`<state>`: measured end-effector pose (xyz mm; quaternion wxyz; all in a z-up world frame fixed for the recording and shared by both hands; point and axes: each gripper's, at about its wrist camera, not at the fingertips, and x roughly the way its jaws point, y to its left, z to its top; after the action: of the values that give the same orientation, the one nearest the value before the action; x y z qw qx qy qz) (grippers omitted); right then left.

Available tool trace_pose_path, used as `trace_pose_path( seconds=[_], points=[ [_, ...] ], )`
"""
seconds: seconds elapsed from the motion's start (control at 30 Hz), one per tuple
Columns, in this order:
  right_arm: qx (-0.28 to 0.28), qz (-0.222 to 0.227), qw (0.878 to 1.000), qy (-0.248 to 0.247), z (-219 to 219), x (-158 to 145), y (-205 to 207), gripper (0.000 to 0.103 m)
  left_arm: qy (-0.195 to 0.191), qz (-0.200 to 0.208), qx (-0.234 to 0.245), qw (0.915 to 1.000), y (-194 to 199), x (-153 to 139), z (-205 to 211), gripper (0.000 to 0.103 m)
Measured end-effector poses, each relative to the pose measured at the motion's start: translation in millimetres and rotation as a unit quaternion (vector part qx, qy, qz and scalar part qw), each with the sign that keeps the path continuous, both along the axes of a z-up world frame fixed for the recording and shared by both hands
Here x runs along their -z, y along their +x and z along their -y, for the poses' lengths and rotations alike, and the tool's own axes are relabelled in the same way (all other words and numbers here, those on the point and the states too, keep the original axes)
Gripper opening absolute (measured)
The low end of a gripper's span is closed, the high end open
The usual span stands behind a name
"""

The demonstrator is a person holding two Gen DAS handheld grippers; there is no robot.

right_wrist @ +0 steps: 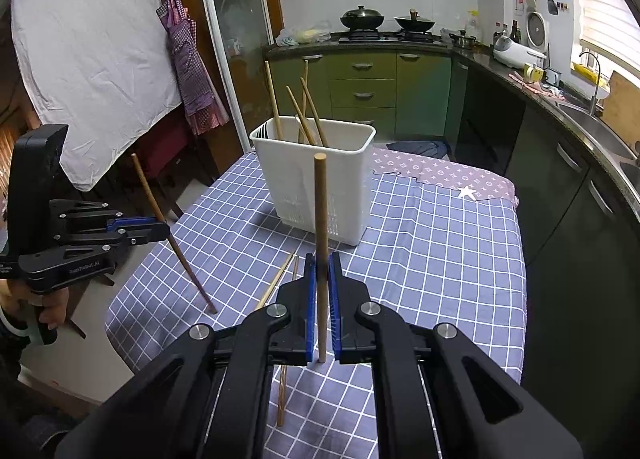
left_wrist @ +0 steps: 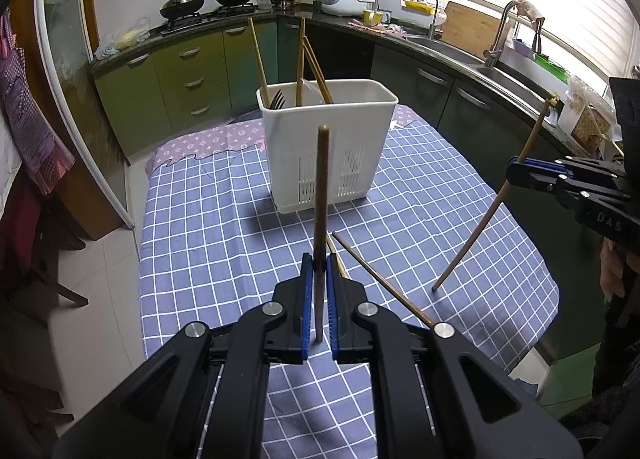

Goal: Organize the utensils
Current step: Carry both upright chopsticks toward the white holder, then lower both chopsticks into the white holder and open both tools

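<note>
Your left tool (left_wrist: 319, 263) is clenched on a dark brown chopstick (left_wrist: 321, 195), upright; your right tool (right_wrist: 322, 263) clamps a paler one (right_wrist: 320, 219). At twelve o'clock stands the white caddy (left_wrist: 332, 139), holding chopsticks and a fork (left_wrist: 277, 99); two more sticks (left_wrist: 380, 279) lie on the checked surface (left_wrist: 224, 227).

1. The left hand-held gripper (left_wrist: 318, 271) is black plastic with blue pads and shiny round screws.
2. The right hand-held gripper (right_wrist: 323, 271) looks the same, with white letters on its side.

Left tongs (left_wrist: 319, 271) clamped shut, right tongs (right_wrist: 322, 271) likewise, both angled downward
</note>
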<state>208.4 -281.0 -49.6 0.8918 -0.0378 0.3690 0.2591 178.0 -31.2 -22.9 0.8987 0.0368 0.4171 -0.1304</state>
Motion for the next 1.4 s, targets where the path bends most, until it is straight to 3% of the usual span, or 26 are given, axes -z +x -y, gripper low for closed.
trace_pose_path(
  seconds=[0.5, 0.77, 1.03, 1.17, 1.4],
  points=[
    [-0.007, 0.008, 1.0, 0.0, -1.8, -7.3, -2.8, 0.007, -0.009, 0.01, 0.008, 0.9999, 7.7, -25.9, 4.3, 0.007],
    [-0.012, 0.01, 1.0, -0.003, -4.3, -10.1, -4.7, 0.007, -0.009, 0.058, 0.023, 0.998, 22.2, -89.8, 15.4, 0.007],
    [-0.006, 0.005, 1.0, -0.003, 2.5, -8.2, -2.4, 0.007, 0.002, 0.139, 0.006, 0.9903, 58.4, -161.9, 27.1, 0.007],
    [-0.001, 0.011, 1.0, 0.002, 5.8, -16.0, -2.4, 0.007, 0.004, 0.144, -0.004, 0.9895, 83.8, -164.9, 31.0, 0.007],
    [0.006, 0.039, 0.999, 0.012, 15.1, -48.1, -3.4, 0.007, 0.011, 0.107, -0.024, 0.9938, 127.0, -126.3, 31.7, 0.007]
  ],
)
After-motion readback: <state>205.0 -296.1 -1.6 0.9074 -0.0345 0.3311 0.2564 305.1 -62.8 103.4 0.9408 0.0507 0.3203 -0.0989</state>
